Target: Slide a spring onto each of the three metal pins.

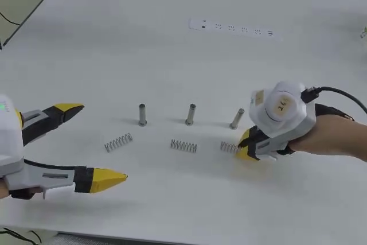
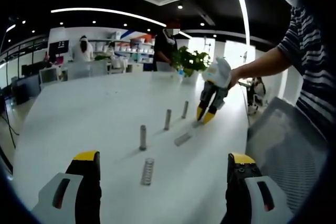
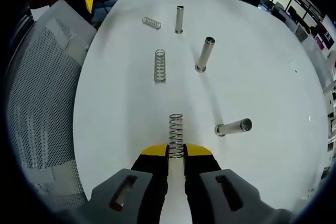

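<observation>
**Once it lifts, line up squarely**

Right gripper pinches one end of the small silver coil spring, which lies just beside the nearest upright grey metal pin. Lift it and tip its free end down over that pin. Left gripper gapes wide, well away from that pin.

Silver pins, springs; wht table.

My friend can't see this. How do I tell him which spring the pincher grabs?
On the white table, three metal pins stand in a row, three springs lying in front. Go to the end by the right gripper. That spring alone has one end between the yellow tips; the others lie free.
</observation>
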Motion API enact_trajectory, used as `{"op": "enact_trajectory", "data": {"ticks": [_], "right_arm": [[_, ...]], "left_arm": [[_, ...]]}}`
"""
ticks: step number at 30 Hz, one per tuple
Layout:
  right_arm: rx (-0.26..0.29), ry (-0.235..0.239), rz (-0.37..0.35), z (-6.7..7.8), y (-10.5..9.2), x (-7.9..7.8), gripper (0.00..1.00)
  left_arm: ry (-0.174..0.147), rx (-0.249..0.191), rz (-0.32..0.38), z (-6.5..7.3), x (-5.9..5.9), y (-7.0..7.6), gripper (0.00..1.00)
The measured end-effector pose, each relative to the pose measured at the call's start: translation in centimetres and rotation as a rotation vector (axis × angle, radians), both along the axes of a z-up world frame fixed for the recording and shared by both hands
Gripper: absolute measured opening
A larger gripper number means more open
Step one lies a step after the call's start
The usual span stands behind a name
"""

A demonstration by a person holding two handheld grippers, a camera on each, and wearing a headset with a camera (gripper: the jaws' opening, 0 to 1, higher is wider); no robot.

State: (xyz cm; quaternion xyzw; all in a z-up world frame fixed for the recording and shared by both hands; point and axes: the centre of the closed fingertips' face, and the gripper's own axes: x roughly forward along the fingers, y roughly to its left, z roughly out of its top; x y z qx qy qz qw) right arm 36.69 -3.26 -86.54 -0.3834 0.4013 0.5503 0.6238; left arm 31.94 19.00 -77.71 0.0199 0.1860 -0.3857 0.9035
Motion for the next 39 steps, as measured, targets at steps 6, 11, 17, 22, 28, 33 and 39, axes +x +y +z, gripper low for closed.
{"op": "enact_trajectory", "data": {"ticks": [6,11,17,22,28,33,39], "right_arm": [[0.019,-0.006,0.000,1.1,0.3,-0.5,0.08],[0.040,-0.009,0.002,2.2,0.7,-1.0,0.08],[0.049,-0.016,0.017,3.3,1.1,-1.8,0.08],[0.041,-0.036,0.047,3.9,1.3,-2.2,0.08],[0.046,-0.053,0.066,4.5,1.8,-2.7,0.08],[0.057,-0.052,0.076,4.9,2.5,-3.1,0.08],[0.065,-0.060,0.086,5.3,3.3,-3.5,0.08]], "left_arm": [[0.003,-0.002,-0.013,0.2,-0.8,-0.3,0.98],[0.012,-0.009,-0.026,0.1,-1.5,-0.8,0.97],[0.008,-0.008,-0.051,0.1,-1.8,-1.5,0.95],[-0.007,-0.015,-0.063,0.6,-1.6,-1.9,0.92],[-0.005,-0.021,-0.100,0.8,-1.6,-2.7,0.86],[-0.003,-0.042,-0.139,0.9,-1.4,-3.8,0.81],[0.012,-0.072,-0.195,1.2,-1.4,-5.5,0.72]]}}
